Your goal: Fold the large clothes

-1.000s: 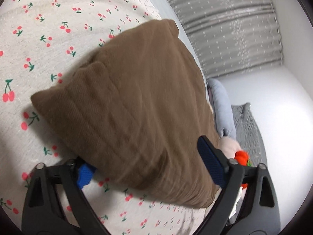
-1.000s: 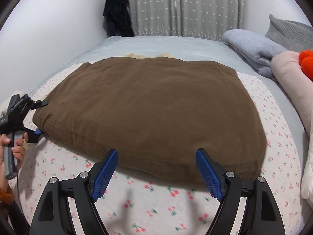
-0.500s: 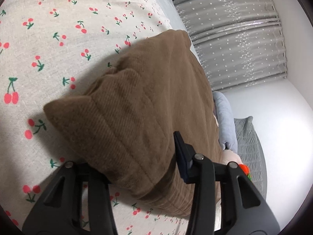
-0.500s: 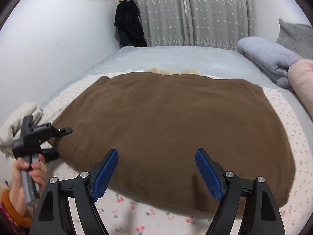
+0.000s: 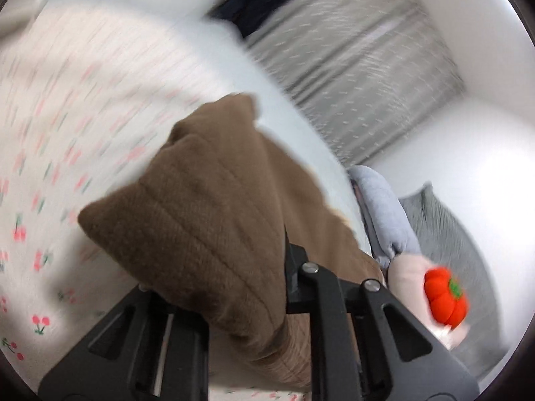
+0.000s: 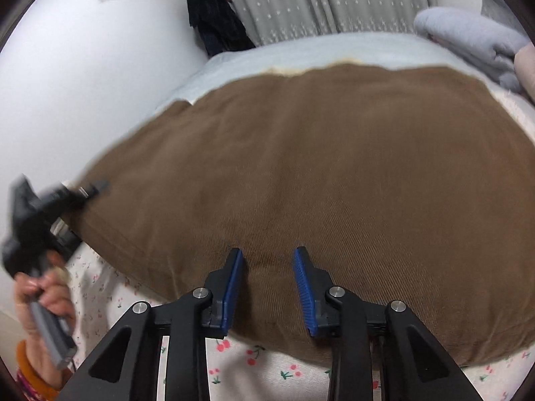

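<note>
A large brown corduroy garment (image 6: 334, 167) lies spread on the cherry-print bed sheet (image 6: 267, 367). My left gripper (image 5: 217, 264) is closing on the garment's near left corner (image 5: 207, 207), which is bunched between its jaws and raised off the sheet. From the right wrist view the left gripper (image 6: 90, 190) bites that same corner, held by a person's hand (image 6: 43, 294). My right gripper (image 6: 267, 254) points down at the garment's near edge. Its jaws are closing, with flat cloth lying between the blue pads (image 6: 234, 284), which do not pinch it.
A folded grey-blue blanket (image 6: 468, 36) and a pink pillow lie at the bed's right side, with an orange pumpkin plush (image 5: 446, 300) and a grey pillow (image 5: 444, 234). Dark clothing (image 6: 214, 20) hangs in the corner by the grey curtain (image 6: 301, 0).
The left jaws narrowed onto the brown corner and lifted it, blurring that view. The right gripper came down and forward over the near edge, and its jaws narrowed sharply.
</note>
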Tool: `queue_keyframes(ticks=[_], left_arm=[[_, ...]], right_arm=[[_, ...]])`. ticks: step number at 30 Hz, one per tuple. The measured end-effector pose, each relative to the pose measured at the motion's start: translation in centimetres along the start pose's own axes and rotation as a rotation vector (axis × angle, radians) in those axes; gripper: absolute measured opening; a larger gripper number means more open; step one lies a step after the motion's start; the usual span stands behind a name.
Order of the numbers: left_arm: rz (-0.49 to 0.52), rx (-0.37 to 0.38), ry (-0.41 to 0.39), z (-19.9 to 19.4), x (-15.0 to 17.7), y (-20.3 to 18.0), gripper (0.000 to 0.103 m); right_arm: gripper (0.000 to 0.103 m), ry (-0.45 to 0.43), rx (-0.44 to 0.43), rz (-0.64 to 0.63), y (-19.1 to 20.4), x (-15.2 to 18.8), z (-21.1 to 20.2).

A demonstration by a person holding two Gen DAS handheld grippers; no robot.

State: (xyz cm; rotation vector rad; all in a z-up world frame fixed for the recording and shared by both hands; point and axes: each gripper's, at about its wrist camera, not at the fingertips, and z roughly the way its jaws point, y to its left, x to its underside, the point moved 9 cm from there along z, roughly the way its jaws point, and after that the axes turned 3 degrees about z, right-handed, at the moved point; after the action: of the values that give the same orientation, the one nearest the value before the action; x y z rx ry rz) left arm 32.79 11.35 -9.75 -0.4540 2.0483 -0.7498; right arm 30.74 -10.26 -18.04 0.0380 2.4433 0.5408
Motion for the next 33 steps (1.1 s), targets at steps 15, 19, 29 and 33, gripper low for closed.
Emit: queue_keyframes(ticks=[15,19,29,33], left_arm=[[0.77,0.282,0.052,2.4,8.4,-25.9,0.018],[0.91,0.322,0.205,4.5,14.7,-27.4,0.019],[1.071,0.322,0.415,6.8,24.3,-23.4,0.037],[1.073,0.404,0.464,3.8,23.9,-24.4,0.063]], right_arm=[[0.03,-0.091,-0.155,0.255,-5.7,0.7,-6.2],[0.042,-0.199,-0.102,0.418,-13.0,1.2,-11.9],[0.061,-0.229,-0.017,0.521,-18.9,2.1,-16.3],[0.069,-0.223,-0.019,0.481,-18.4,1.0,-16.9]])
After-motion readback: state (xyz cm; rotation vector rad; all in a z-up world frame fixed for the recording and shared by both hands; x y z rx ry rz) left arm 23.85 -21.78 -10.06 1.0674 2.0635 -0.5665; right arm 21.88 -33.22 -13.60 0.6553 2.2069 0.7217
